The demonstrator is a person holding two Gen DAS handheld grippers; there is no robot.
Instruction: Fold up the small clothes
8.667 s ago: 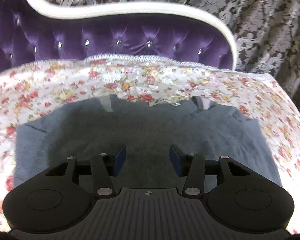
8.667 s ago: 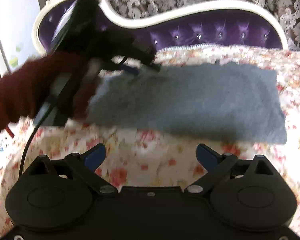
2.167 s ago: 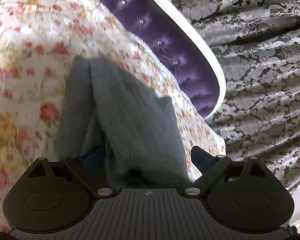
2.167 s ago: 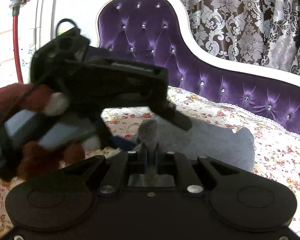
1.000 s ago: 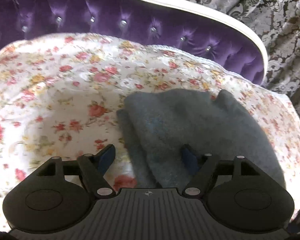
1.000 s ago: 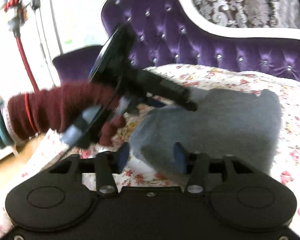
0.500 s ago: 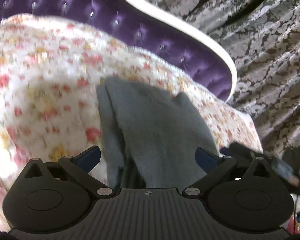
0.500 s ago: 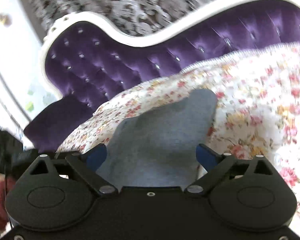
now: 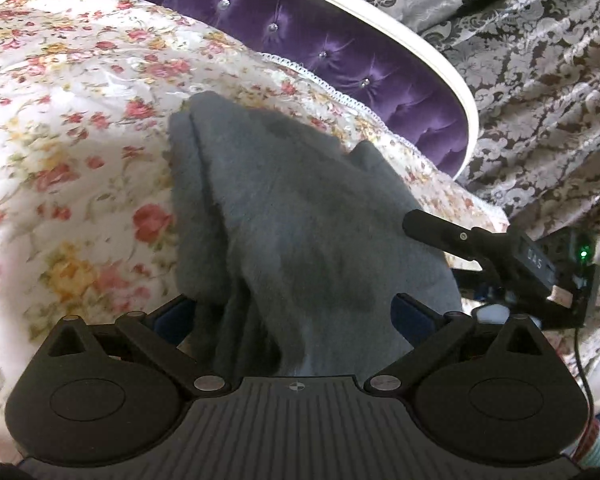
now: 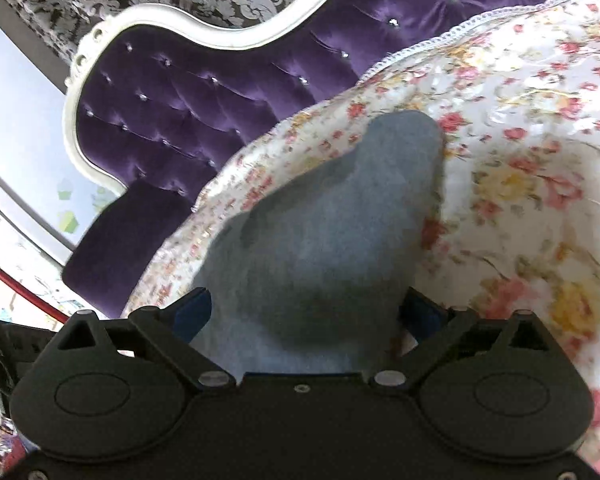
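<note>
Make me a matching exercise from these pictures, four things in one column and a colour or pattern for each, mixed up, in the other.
Things:
1. folded fleece garment
2. tufted velvet sofa back
3. bedspread-like cover under the garment
4. curved sofa frame trim

Colours:
A. white
B. purple
C. grey
D. cream with red and yellow flowers

Pairs: 1-C, 2-B, 3-D, 4-A

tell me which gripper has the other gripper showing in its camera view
The left gripper: its view shows the right gripper at the grey garment; the right wrist view shows none.
</note>
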